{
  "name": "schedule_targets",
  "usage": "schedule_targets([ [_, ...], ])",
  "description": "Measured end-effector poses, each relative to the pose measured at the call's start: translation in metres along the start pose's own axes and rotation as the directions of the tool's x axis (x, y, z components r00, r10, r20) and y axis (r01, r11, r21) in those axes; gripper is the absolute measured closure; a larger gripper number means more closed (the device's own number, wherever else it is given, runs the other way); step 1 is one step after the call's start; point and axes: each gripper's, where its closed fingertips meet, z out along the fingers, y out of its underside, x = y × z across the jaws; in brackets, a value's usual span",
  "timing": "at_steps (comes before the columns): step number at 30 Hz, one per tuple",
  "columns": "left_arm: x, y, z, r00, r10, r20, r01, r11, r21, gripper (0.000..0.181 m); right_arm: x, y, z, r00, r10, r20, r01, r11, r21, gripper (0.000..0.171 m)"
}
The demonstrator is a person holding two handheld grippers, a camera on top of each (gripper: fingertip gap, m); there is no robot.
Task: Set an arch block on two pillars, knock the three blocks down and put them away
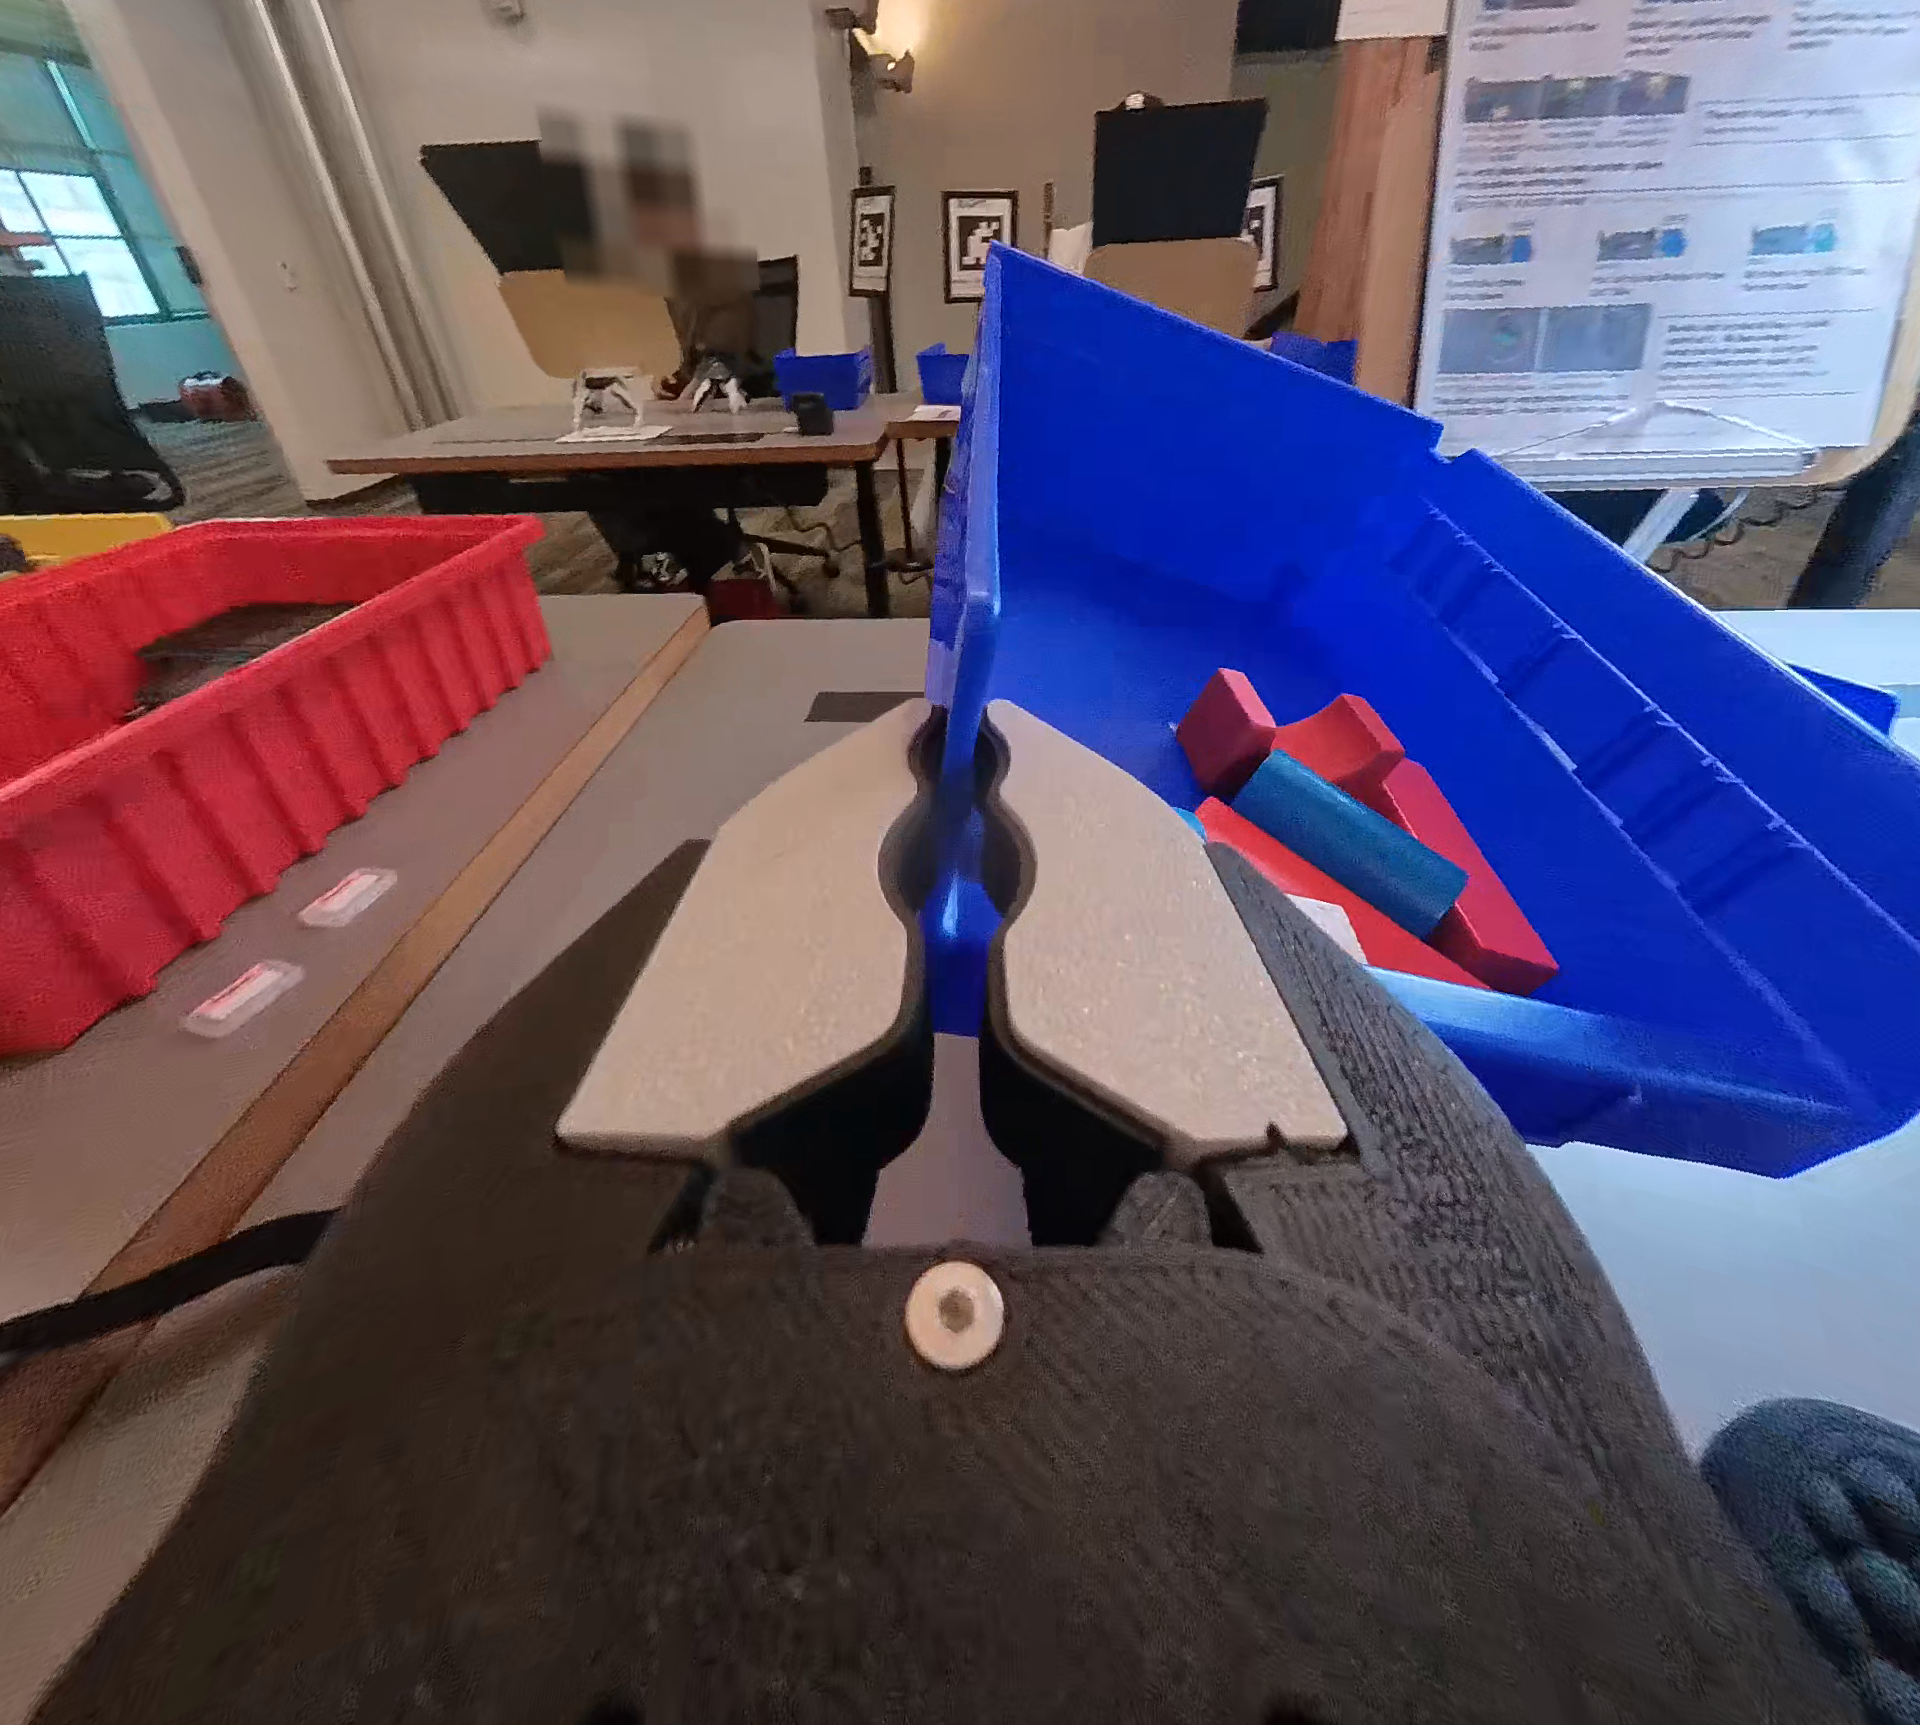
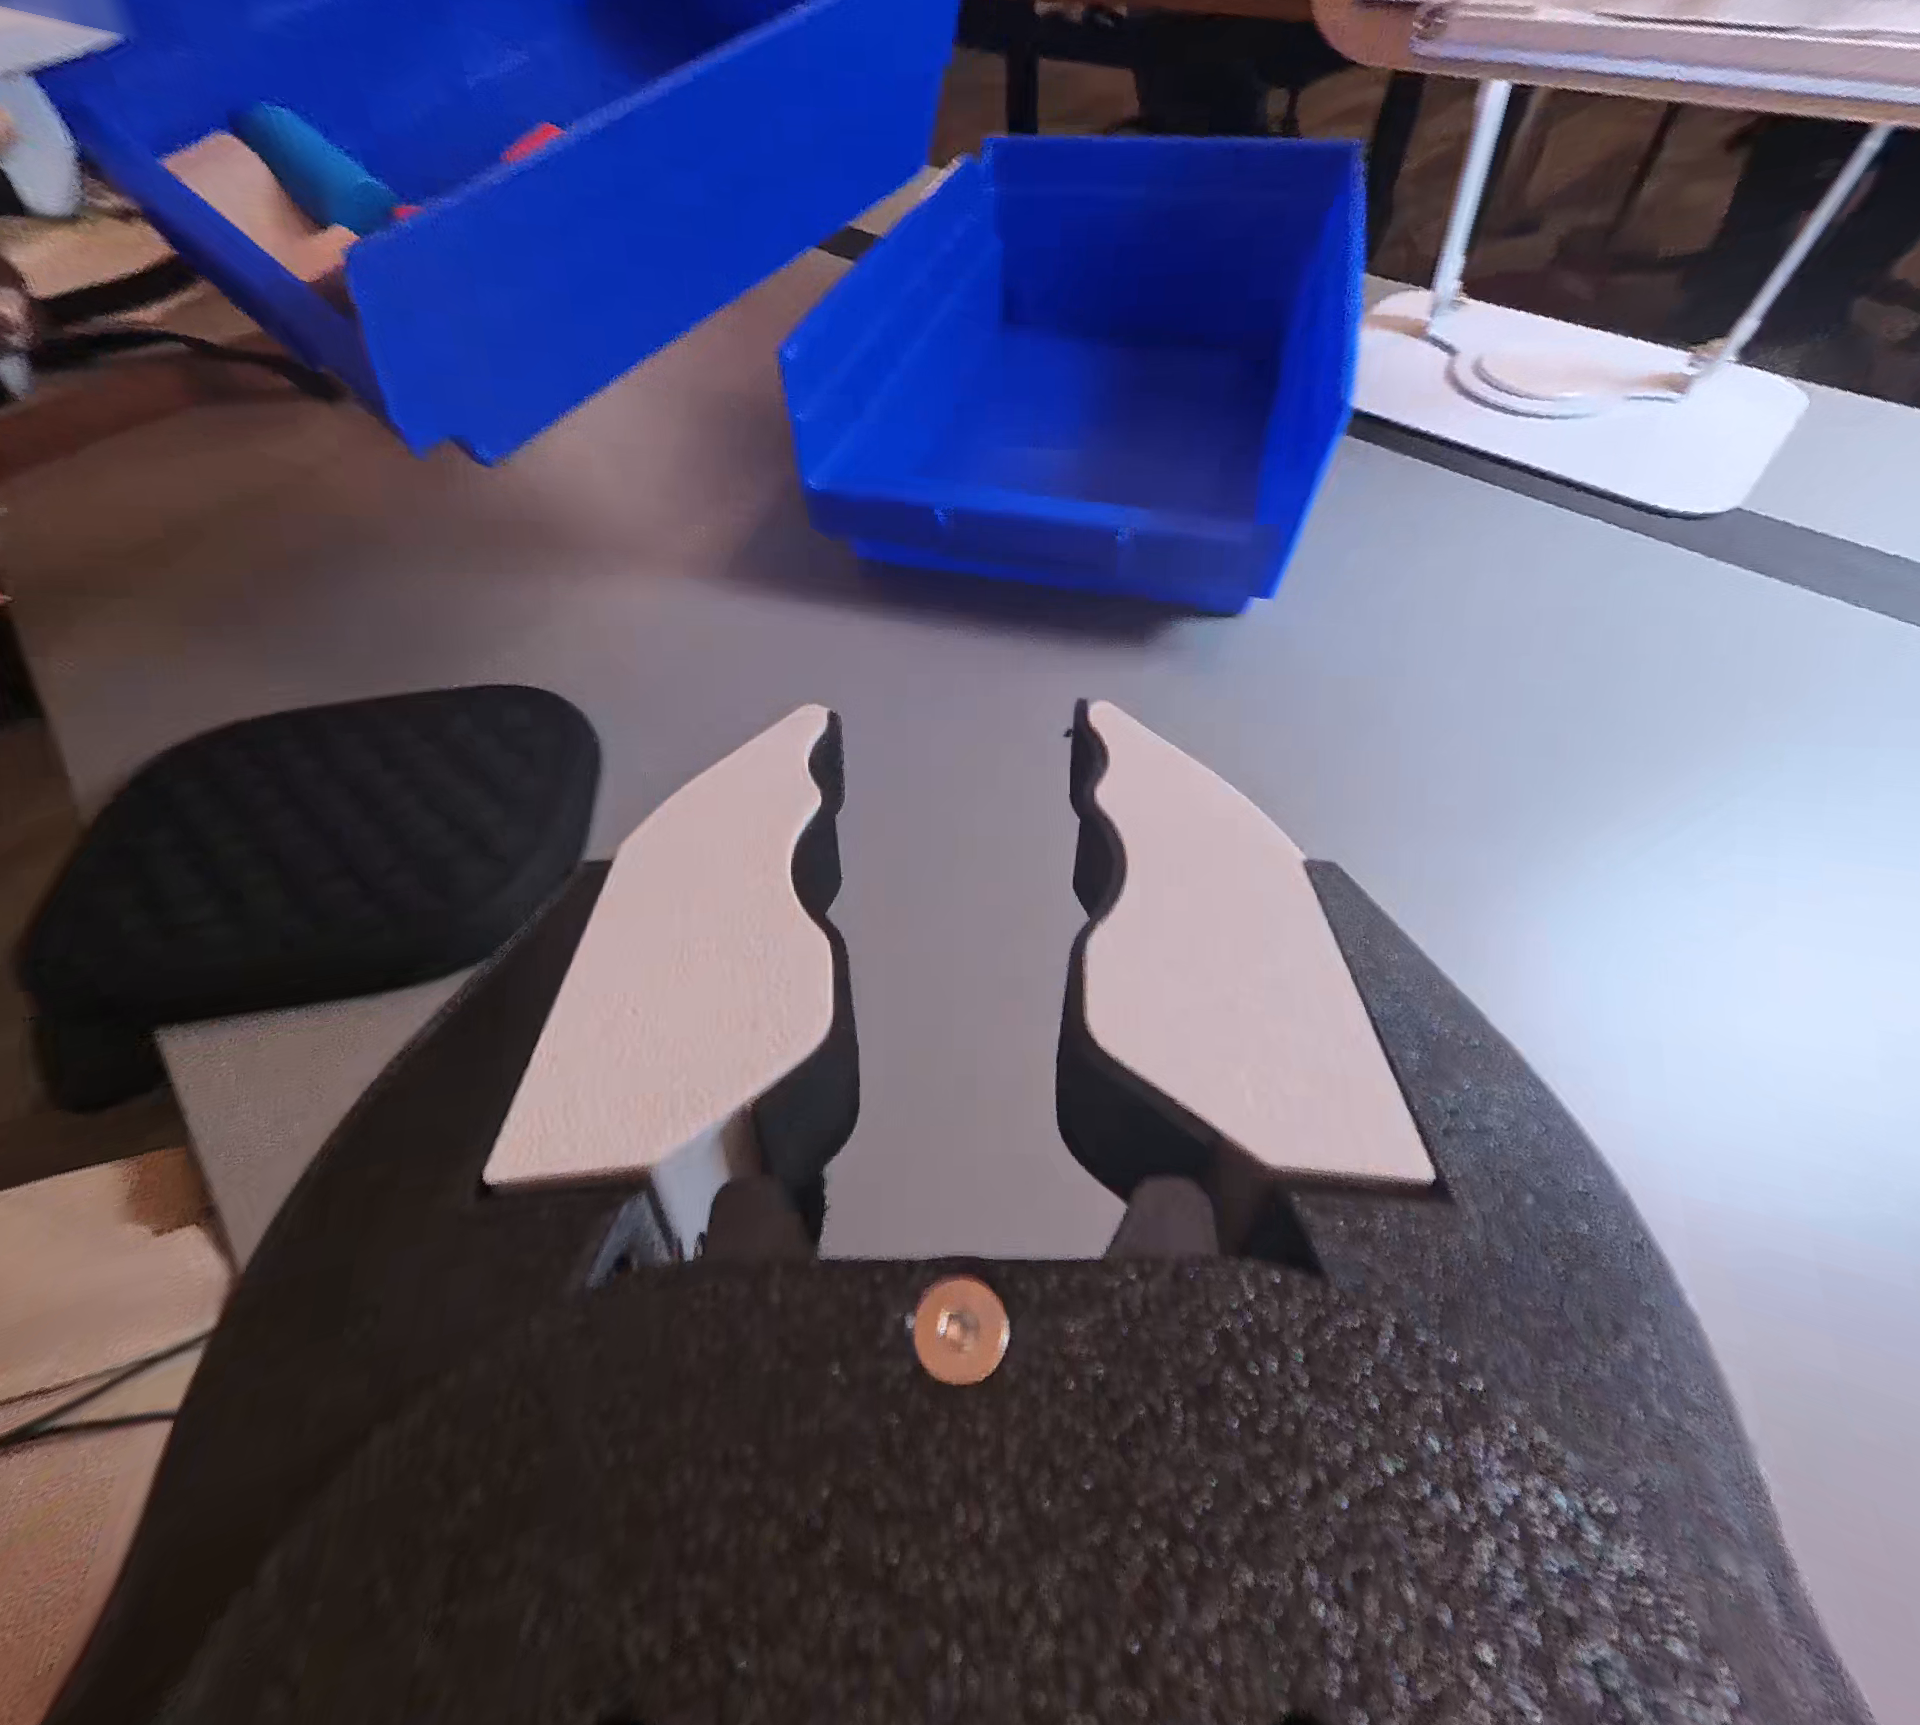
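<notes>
Blocks [image 1: 1371, 844] lie heaped in the low corner of a tilted blue bin [image 1: 1507, 532]: red pieces, among them what looks like the arch [image 1: 1340, 740], under a teal cylinder [image 1: 1351, 839]; a pale piece mostly hidden behind the tongs. Left tongs [image 1: 961, 740] clenched on the bin's side wall, holding it lifted and tipped above the desk [image 1: 810, 667]. Right tongs [image 2: 954, 730] released, nothing between the fingers, hovering low over the grey desk. From the right wrist view, same raised bin blurred at upper left, only the cylinder and slivers of red and tan showing over its front wall. Second blue bin [image 2: 1091, 428] sits flat on the desk just beside it. Red tray [image 1: 260, 699] at far left, cut off by the frame, contents hard to make out. Black padded thing [image 2: 301, 854] near the right tongs, unidentifiable
</notes>
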Motion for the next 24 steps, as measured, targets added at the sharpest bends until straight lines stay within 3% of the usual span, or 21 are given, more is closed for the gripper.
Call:
schedule_targets([
  [5,-0.048,0.035,0.004,0.992,-0.026,0.121,0.033,0.998,-0.061,0.177,0.052,0.002,0.006,0.998,-0.019,-0.061,0.014,0.996,-0.087,0.125],
  [11,-0.071,0.085,0.016,0.98,-0.017,0.2,0.051,0.985,-0.166,0.177,0.086,-0.003,0.056,0.993,-0.079,-0.085,0.066,0.987,-0.15,0.123],
  [20,-0.054,0.108,0.028,0.987,-0.051,0.154,0.085,0.97,-0.226,0.176,0.13,-0.025,0.157,0.991,-0.093,-0.093,0.067,0.965,-0.253,0.104],
  [24,-0.041,0.128,0.035,0.995,-0.034,0.091,0.061,0.95,-0.305,0.176,0.133,-0.024,0.189,0.997,-0.042,-0.068,0.02,0.955,-0.295,0.109],
])
